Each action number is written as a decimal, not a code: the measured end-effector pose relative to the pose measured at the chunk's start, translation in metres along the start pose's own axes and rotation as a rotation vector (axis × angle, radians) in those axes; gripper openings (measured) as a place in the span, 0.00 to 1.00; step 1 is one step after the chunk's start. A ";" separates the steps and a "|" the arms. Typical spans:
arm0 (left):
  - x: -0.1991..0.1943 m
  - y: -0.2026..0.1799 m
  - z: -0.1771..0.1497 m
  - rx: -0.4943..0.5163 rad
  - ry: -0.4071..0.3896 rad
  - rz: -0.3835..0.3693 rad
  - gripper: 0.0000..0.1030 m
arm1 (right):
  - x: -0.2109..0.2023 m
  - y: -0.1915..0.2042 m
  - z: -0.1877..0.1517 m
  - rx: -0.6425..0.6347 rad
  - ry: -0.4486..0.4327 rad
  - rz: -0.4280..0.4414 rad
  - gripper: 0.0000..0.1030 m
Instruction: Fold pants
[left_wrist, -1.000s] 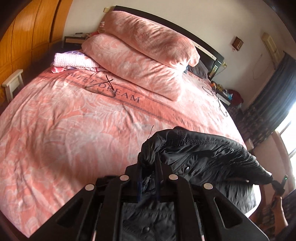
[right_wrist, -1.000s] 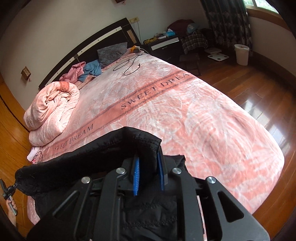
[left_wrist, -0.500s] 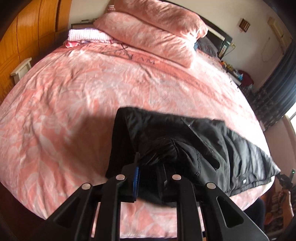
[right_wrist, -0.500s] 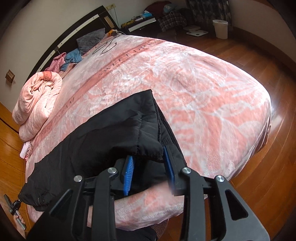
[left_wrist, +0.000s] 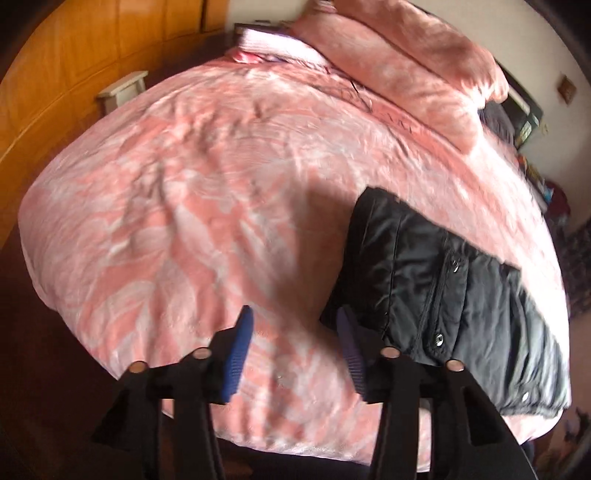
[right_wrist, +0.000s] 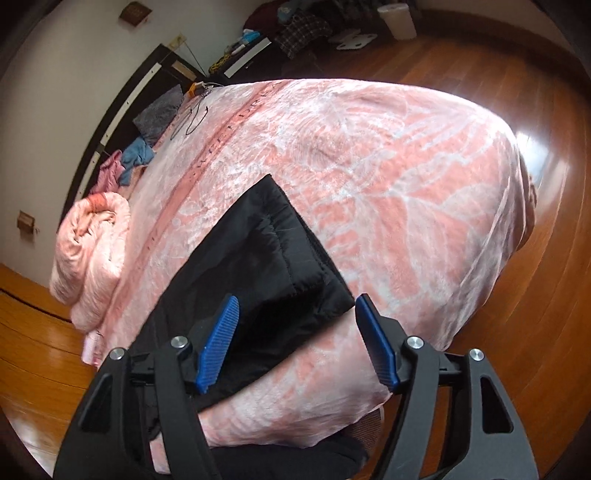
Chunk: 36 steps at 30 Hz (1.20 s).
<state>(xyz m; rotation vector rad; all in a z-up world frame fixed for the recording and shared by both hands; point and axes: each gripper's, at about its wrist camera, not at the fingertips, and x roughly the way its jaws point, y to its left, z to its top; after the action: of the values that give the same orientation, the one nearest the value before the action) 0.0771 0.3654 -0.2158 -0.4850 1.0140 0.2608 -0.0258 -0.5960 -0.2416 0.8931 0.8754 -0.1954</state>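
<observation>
Two grippers hang over the near edge of a bed covered with a pink and white blanket (left_wrist: 184, 206), and both have their blue-padded jaws spread wide with nothing between them. The pants (left_wrist: 443, 295) lie flat on the blanket close to that near edge, folded into a thick, dark slab. In the left wrist view they sit to the right of the left gripper (left_wrist: 293, 350), whose right fingertip is just beside the near left corner of the fabric; whether it touches is unclear. The cloth is black, padded and slightly shiny, with stitched seams, a zip placket and metal snap buttons showing on top. In the right wrist view the pants (right_wrist: 258, 258) stretch off to the left, their quilted right end squared off and doubled over, with the right gripper (right_wrist: 295, 339) held above that near right corner. Pink rolled bedding (right_wrist: 92, 258) rests at the far left by the headboard (right_wrist: 122, 99).
</observation>
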 end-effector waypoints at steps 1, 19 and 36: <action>-0.005 0.001 -0.001 -0.022 -0.010 -0.032 0.56 | 0.000 -0.001 -0.004 0.026 0.004 0.029 0.65; 0.078 -0.062 -0.016 -0.136 0.209 -0.084 0.26 | 0.062 -0.020 0.013 0.329 0.006 0.168 0.73; 0.071 -0.056 0.014 -0.120 0.239 -0.035 0.15 | 0.061 -0.023 -0.005 0.118 0.024 0.041 0.12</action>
<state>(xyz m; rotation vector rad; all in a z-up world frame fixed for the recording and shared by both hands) 0.1478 0.3229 -0.2556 -0.6535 1.2258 0.2372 0.0002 -0.5949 -0.3019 1.0248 0.8741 -0.2027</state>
